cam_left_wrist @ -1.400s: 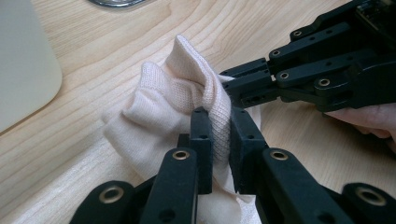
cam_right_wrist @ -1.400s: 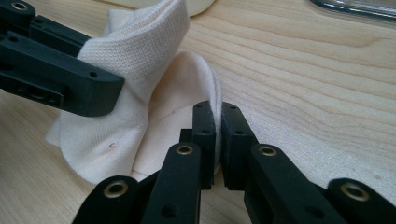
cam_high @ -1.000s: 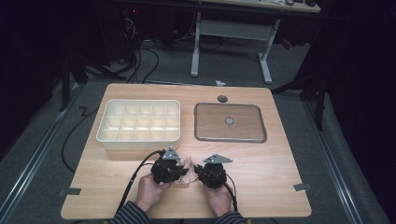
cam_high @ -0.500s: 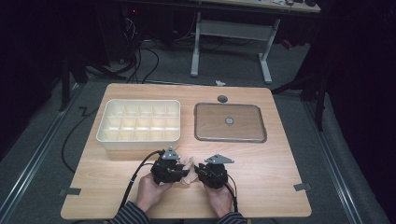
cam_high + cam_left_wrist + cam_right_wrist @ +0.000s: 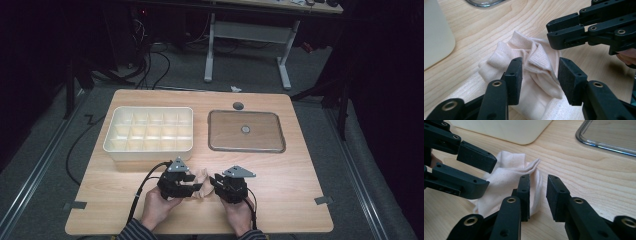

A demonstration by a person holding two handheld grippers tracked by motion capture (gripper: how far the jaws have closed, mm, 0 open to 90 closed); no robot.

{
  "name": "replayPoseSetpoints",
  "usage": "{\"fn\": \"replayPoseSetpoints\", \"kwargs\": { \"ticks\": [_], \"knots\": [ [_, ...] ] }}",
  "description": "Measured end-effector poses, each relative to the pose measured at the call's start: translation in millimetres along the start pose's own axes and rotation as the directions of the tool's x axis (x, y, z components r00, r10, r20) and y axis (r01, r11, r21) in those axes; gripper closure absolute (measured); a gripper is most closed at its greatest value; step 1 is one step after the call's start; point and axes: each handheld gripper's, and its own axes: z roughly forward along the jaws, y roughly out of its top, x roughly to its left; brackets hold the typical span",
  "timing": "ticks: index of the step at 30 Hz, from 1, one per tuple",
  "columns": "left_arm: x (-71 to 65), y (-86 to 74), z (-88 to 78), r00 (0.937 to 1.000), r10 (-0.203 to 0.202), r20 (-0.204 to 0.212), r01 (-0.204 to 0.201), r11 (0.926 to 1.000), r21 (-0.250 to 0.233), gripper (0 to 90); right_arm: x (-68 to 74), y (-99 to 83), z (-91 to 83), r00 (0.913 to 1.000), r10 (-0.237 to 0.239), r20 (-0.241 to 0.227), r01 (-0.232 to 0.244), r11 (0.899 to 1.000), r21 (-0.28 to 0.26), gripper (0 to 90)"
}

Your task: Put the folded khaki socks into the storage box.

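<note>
Cream knit sock (image 5: 529, 72) sits bunched on the wood table (image 5: 300, 185), near the front edge, between the two grippers and just in front of the white compartment box (image 5: 150, 132). Against the earlier high views, almost nothing has shifted: both hands hold the same spots, box and clear lid (image 5: 246, 131) unmoved. Reads as a pause mid-handling, sock not yet lifted or placed.

Left gripper (image 5: 540, 77): jaws wide apart, straddling the ribbed cuff fold, pads clear of the cloth on both sides as far as the view shows. No grip yet.

Right gripper (image 5: 538, 195): jaws parted by a narrow gap, nothing between them. Its left pad lies against or just in front of the sock's raised edge; contact can't be settled from this angle.

Pose: both hands low at the table's front, grippers angled inward toward each other, tips nearly meeting over the sock. Left hand (image 5: 157, 207) and right hand (image 5: 237, 215) rest on or just above the wood.

Judgement: next call is closing the left jaws on the cuff; a loose fold could slip out.
</note>
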Motion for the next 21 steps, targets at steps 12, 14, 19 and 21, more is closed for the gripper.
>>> {"fn": "replayPoseSetpoints", "kwargs": {
  "ticks": [12, 14, 19, 21],
  "knots": [
    [3.7, -14.5, -6.4, 0.9879, -0.143, -0.059, 0.140, 0.9886, -0.054, 50.1, 15.1, 8.3, -12.9, 0.9986, -0.049, -0.021, 0.048, 0.999, -0.024, 63.5],
    [4.4, -16.4, -5.6, 0.9809, -0.181, -0.071, 0.176, 0.9820, -0.068, 49.1, 18.1, 9.6, -12.6, 0.9984, -0.053, -0.020, 0.052, 0.998, -0.019, 59.6],
    [8.4, -20.0, -1.3, 0.9627, -0.253, -0.097, 0.245, 0.9659, -0.084, 46.4, 24.8, 12.2, -6.8, 0.9979, -0.063, -0.016, 0.063, 0.998, 0.003, 48.4],
    [12.7, -21.5, 0.5, 0.9646, -0.238, -0.113, 0.232, 0.9705, -0.066, 45.5, 29.2, 13.8, -2.5, 0.9967, -0.081, -0.003, 0.081, 0.997, 0.011, 44.6]
  ]
}}
